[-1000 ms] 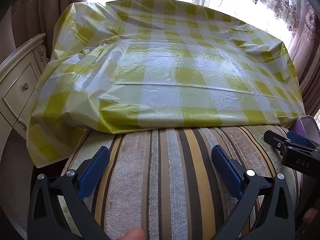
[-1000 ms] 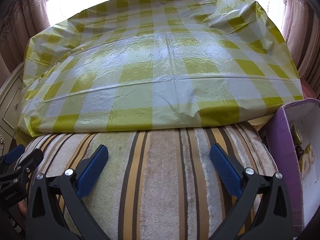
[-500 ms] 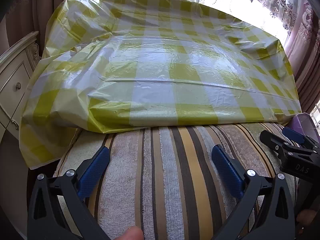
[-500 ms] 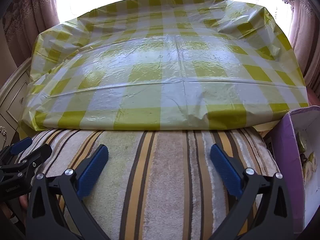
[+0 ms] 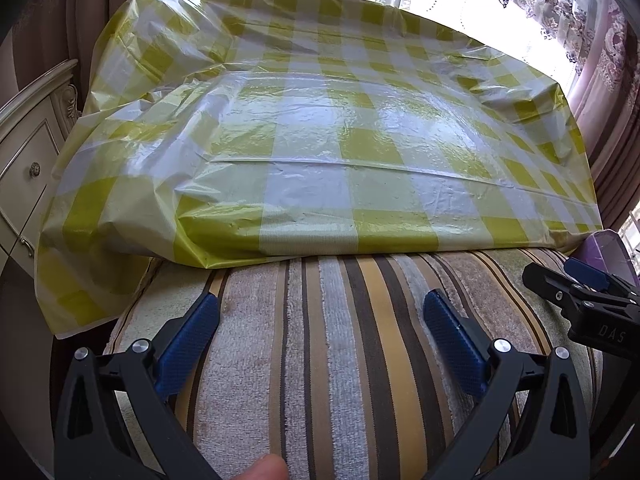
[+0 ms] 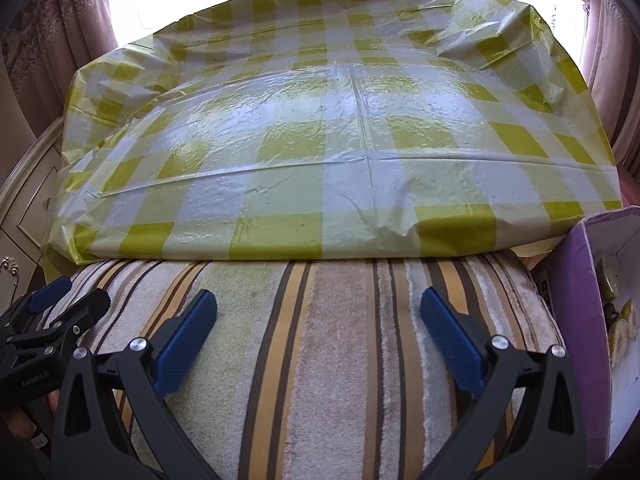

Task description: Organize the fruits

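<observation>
Both grippers are sitting low over a striped towel-ish cover [image 5: 340, 352], brown, tan, yellow and white bands running away from the cameras. The left gripper [image 5: 320, 316] has its blue-padded fingers [image 5: 188, 340] spread wide with nothing between them, just stripes. Same story for the right gripper [image 6: 318, 314]: fingers [image 6: 450, 340] wide apart, empty, pointing toward 12 o'clock.

Past the towel, filling the whole 12 o'clock half of both views, is a table wrapped in a shiny yellow-and-white checked plastic cloth [image 6: 340, 152]. Its near edge overlaps the far end of the striped cover, and it's pretty crinkled at the corners.

The fruit is over in a purple box [image 6: 576, 300] at about 3 o'clock in the right wrist view, jammed just beside the striped cover and under the cloth's corner. Inside the white interior there's some yellowish-green fruit [image 6: 622, 324], too squashed at the frame edge to say what kind. In the left wrist view only the box's purple corner shows at 3 o'clock, behind the right gripper.

A cream cabinet [image 5: 28, 152] with a knob sits at 9 o'clock in the left view. A fingertip [image 5: 264, 468] pokes in at 6 o'clock. Patterned curtains [image 5: 600, 60] hang at 2 o'clock against a bright window.
</observation>
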